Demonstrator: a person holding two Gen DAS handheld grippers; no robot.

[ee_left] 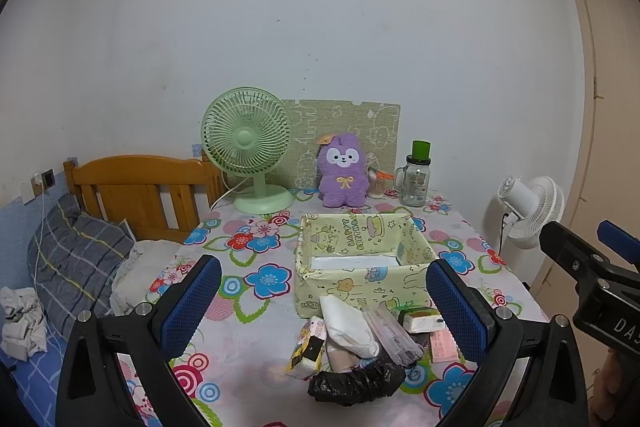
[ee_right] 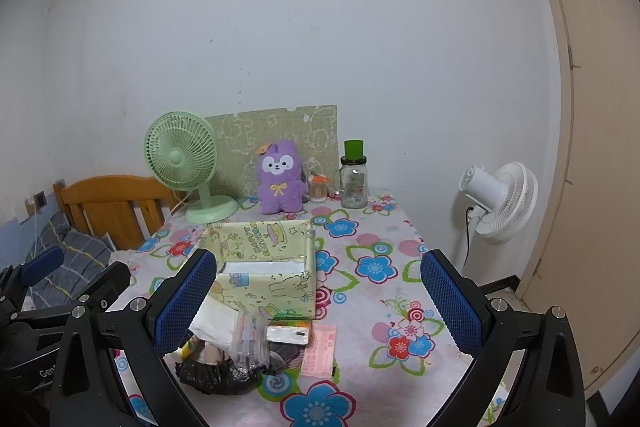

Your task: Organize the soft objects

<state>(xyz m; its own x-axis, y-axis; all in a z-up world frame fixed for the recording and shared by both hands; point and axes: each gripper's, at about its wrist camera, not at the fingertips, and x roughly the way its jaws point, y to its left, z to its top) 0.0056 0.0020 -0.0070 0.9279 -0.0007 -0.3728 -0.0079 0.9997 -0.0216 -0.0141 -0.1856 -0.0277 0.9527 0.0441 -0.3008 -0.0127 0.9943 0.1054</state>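
Before the box: soft items [ee_left: 352, 343] are lying piled, untouched.
Box [ee_left: 360, 259]: sitting empty.
Hand-held grippers: left [ee_left: 324, 307] and right [ee_right: 318, 301] both hovering, fingers apart.
Next: probably gripping one item.

Fluffy purple plush [ee_left: 345, 174]; crinkled glossy black bag [ee_left: 356, 381].

left wrist: faces table [ee_left: 248, 327], near | right wrist: same table [ee_right: 384, 307], further right

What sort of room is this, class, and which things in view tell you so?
Most likely a small bedroom. A wooden bed headboard with a plaid pillow stands beside a table under a floral tablecloth, which holds a purple plush toy and a green desk fan.
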